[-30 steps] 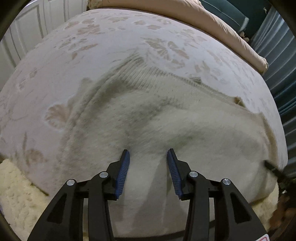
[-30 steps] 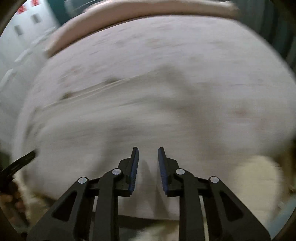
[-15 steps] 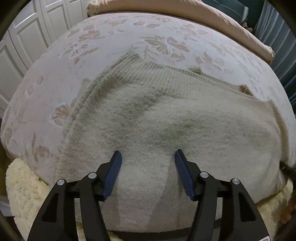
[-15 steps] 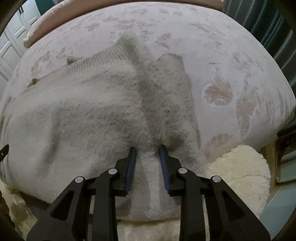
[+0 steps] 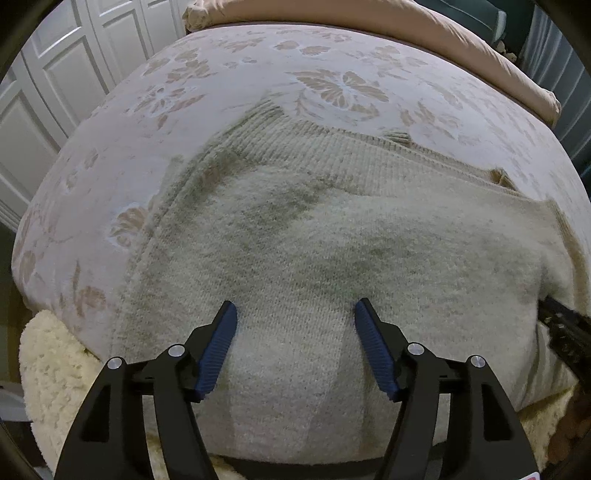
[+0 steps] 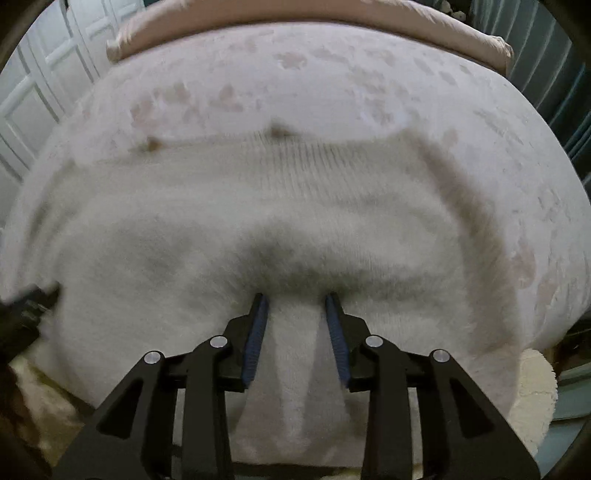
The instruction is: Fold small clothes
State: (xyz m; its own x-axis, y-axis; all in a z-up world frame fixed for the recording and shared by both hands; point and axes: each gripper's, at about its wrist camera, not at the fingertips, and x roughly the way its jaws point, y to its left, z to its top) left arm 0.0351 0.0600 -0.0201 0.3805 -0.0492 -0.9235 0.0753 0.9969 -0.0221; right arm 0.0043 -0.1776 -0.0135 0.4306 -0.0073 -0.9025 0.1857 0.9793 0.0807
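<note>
A cream knit sweater (image 5: 332, 236) lies spread flat on the floral bedspread (image 5: 258, 66), its ribbed edge at the far side. My left gripper (image 5: 295, 306) hovers over the sweater's near part with its jaws opening wide; only flat knit lies under them. My right gripper (image 6: 295, 297) is over the sweater (image 6: 295, 206) closer to its middle. Its jaws are opening, and a soft raised ridge of knit runs between the fingers (image 6: 258, 325) without being pressed. Each gripper shows at the edge of the other's view: the right gripper (image 5: 565, 332) and the left gripper (image 6: 26, 310).
A peach duvet roll (image 5: 406, 26) lies across the far end of the bed. White panelled doors (image 5: 55, 74) stand at the left and dark curtains (image 5: 569, 85) at the right. A cream fleecy blanket (image 5: 55, 362) hangs below the bed's near edge.
The left jaws have spread much wider over the same spot. The right gripper has slid left from the sweater's right side toward its middle, and its jaws have parted.
</note>
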